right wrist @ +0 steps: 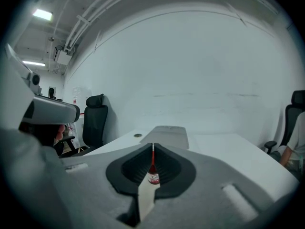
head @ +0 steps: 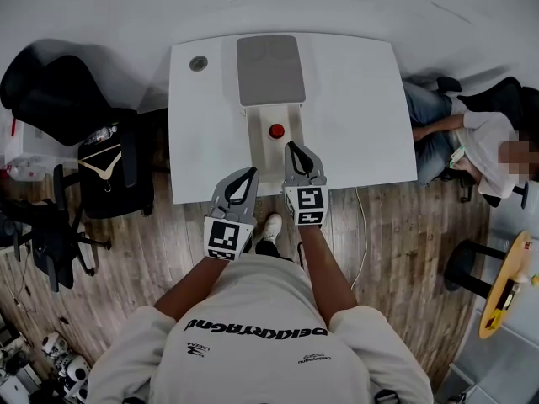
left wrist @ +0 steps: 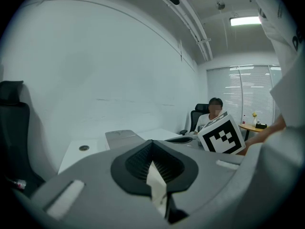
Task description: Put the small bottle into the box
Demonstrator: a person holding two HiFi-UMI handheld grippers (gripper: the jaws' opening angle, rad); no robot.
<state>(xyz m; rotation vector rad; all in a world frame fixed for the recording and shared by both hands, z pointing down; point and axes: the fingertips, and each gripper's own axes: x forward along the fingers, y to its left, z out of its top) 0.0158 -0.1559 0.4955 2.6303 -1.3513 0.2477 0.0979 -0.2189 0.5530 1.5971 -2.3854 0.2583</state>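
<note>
Sitting in the box [head: 257, 146], the small bottle [head: 276, 130] isn't gripped. Right hand-held gripper [head: 291, 146] and left hand-held gripper [head: 251, 172] are both clenched empty.

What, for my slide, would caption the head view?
Head view: left gripper and right gripper shut at the table edge; bottle stands in the open box ahead of the right.

A white table [head: 362, 116] stands on a wooden floor [head: 404, 251], with a round cable hole [head: 198, 63] near its far left corner. Left of the table, black office chairs [head: 50, 91] stand together, one carrying a pale coat hanger [head: 101, 168]. Right of the table sits a person [head: 472, 137]. Nearer on that side are a black stool [head: 472, 268] and a yellow round table [head: 503, 284]. A white cable [head: 362, 234] trails from the table's near edge.
</note>
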